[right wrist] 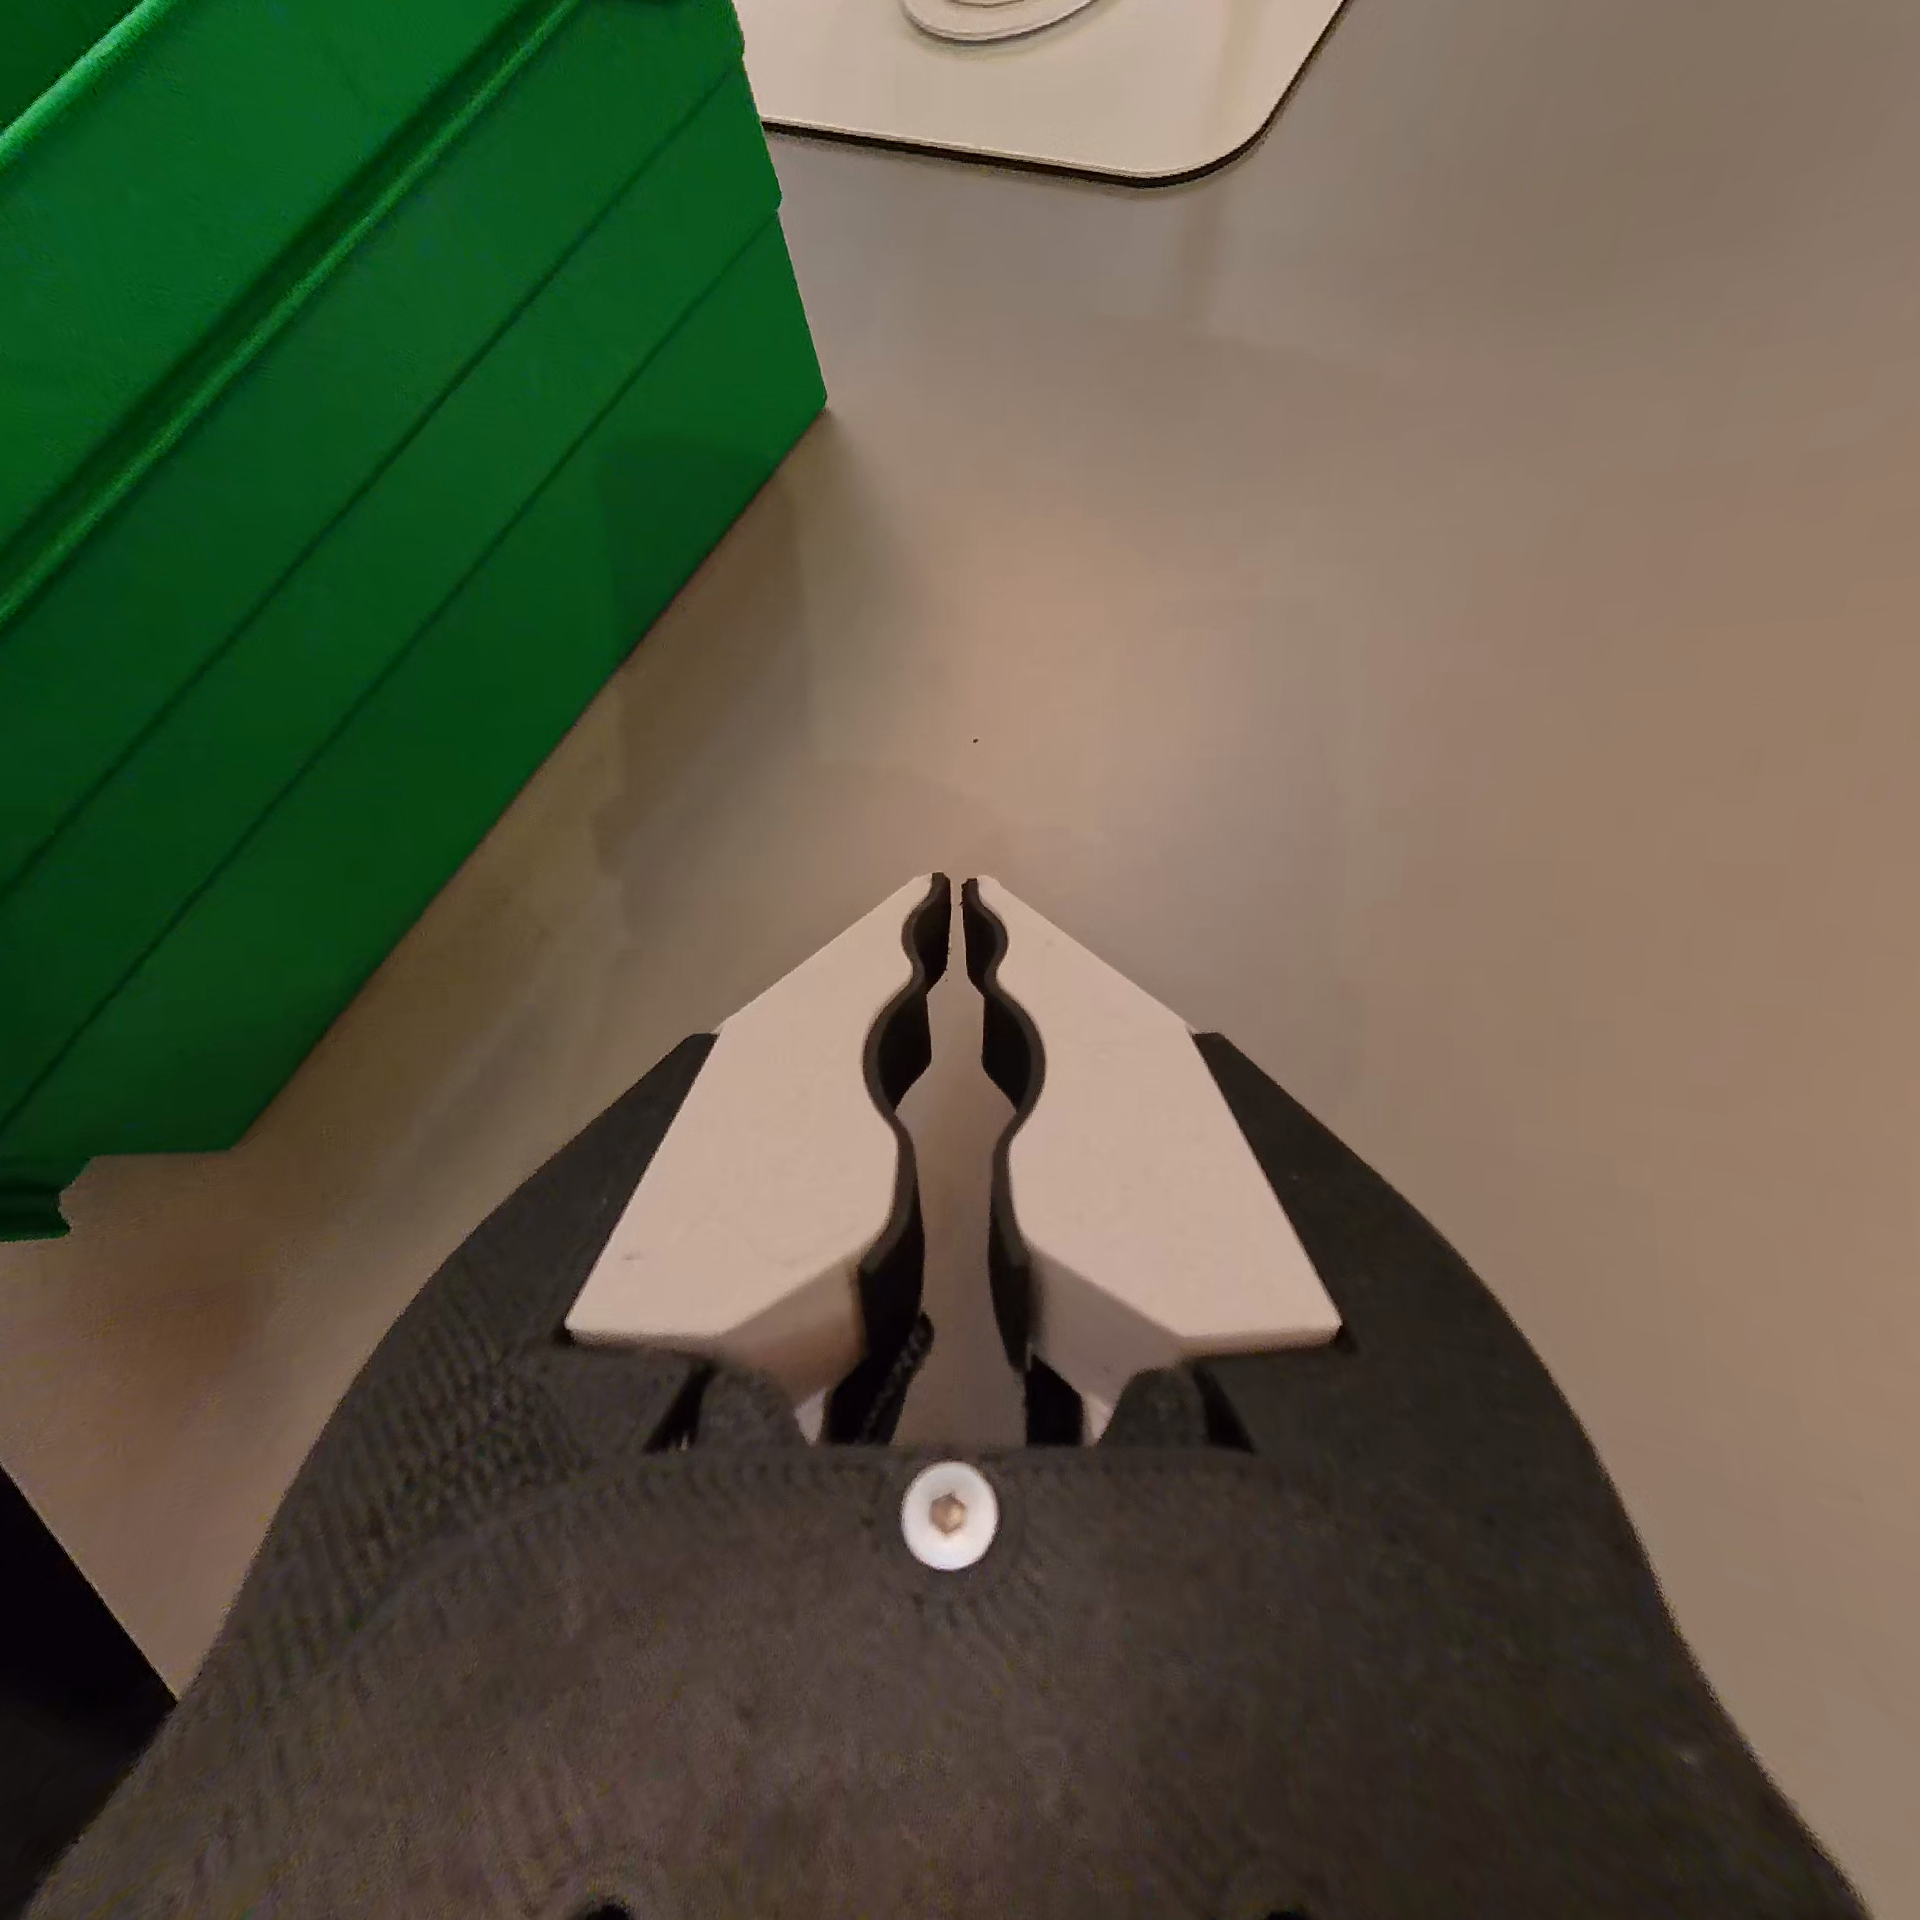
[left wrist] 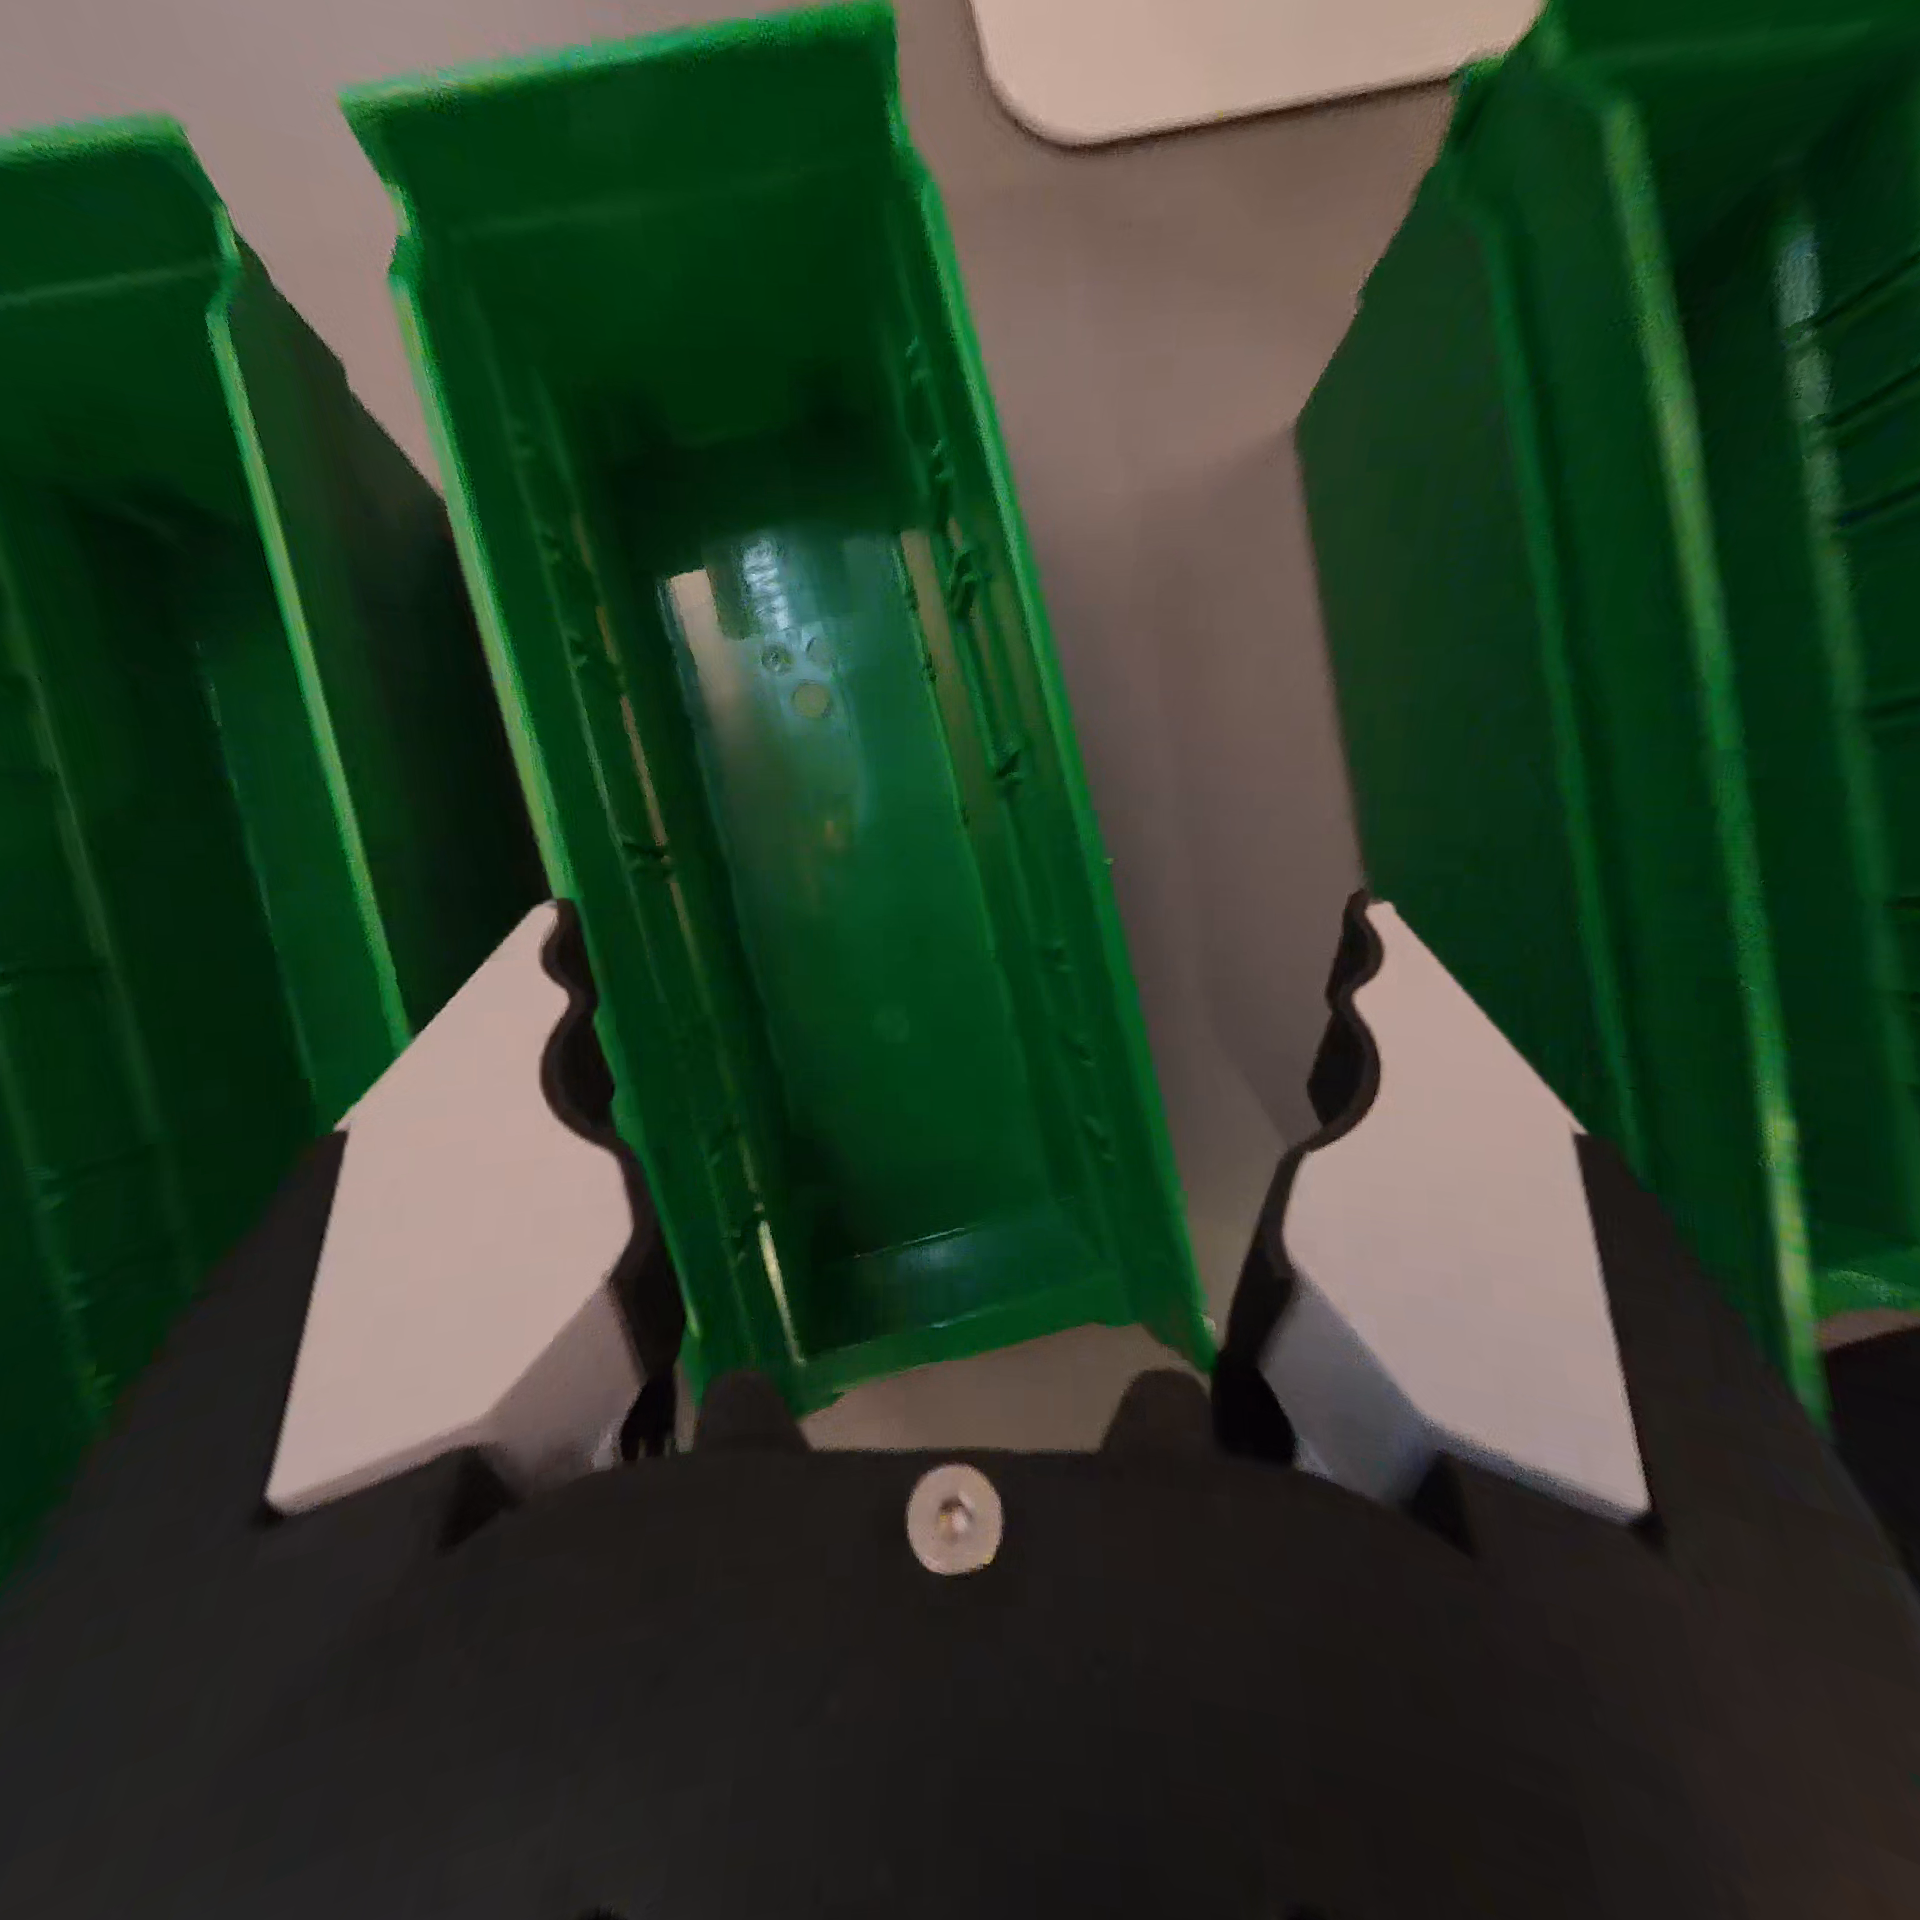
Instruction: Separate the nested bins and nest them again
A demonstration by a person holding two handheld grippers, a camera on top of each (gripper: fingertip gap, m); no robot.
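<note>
Three green bins stand side by side on the grey table in the left wrist view. My left gripper point(left wrist: 958, 909) is open wide, with its fingers on either side of the near end of the middle bin point(left wrist: 665, 312), which is empty. The left finger touches the bin's left wall; the right finger is slightly apart from its right wall. The left bin point(left wrist: 125, 727) and the right bin point(left wrist: 1558, 727) are cut off by the frame edges. My right gripper point(right wrist: 956, 883) is shut and empty over bare table, to the right of a green bin point(right wrist: 364, 520) with a stepped side.
A white flat base plate point(left wrist: 1195, 73) with rounded corners lies on the table beyond the bins; it also shows in the right wrist view point(right wrist: 1091, 94). The grey table point(right wrist: 1351, 623) stretches ahead and to the right of my right gripper.
</note>
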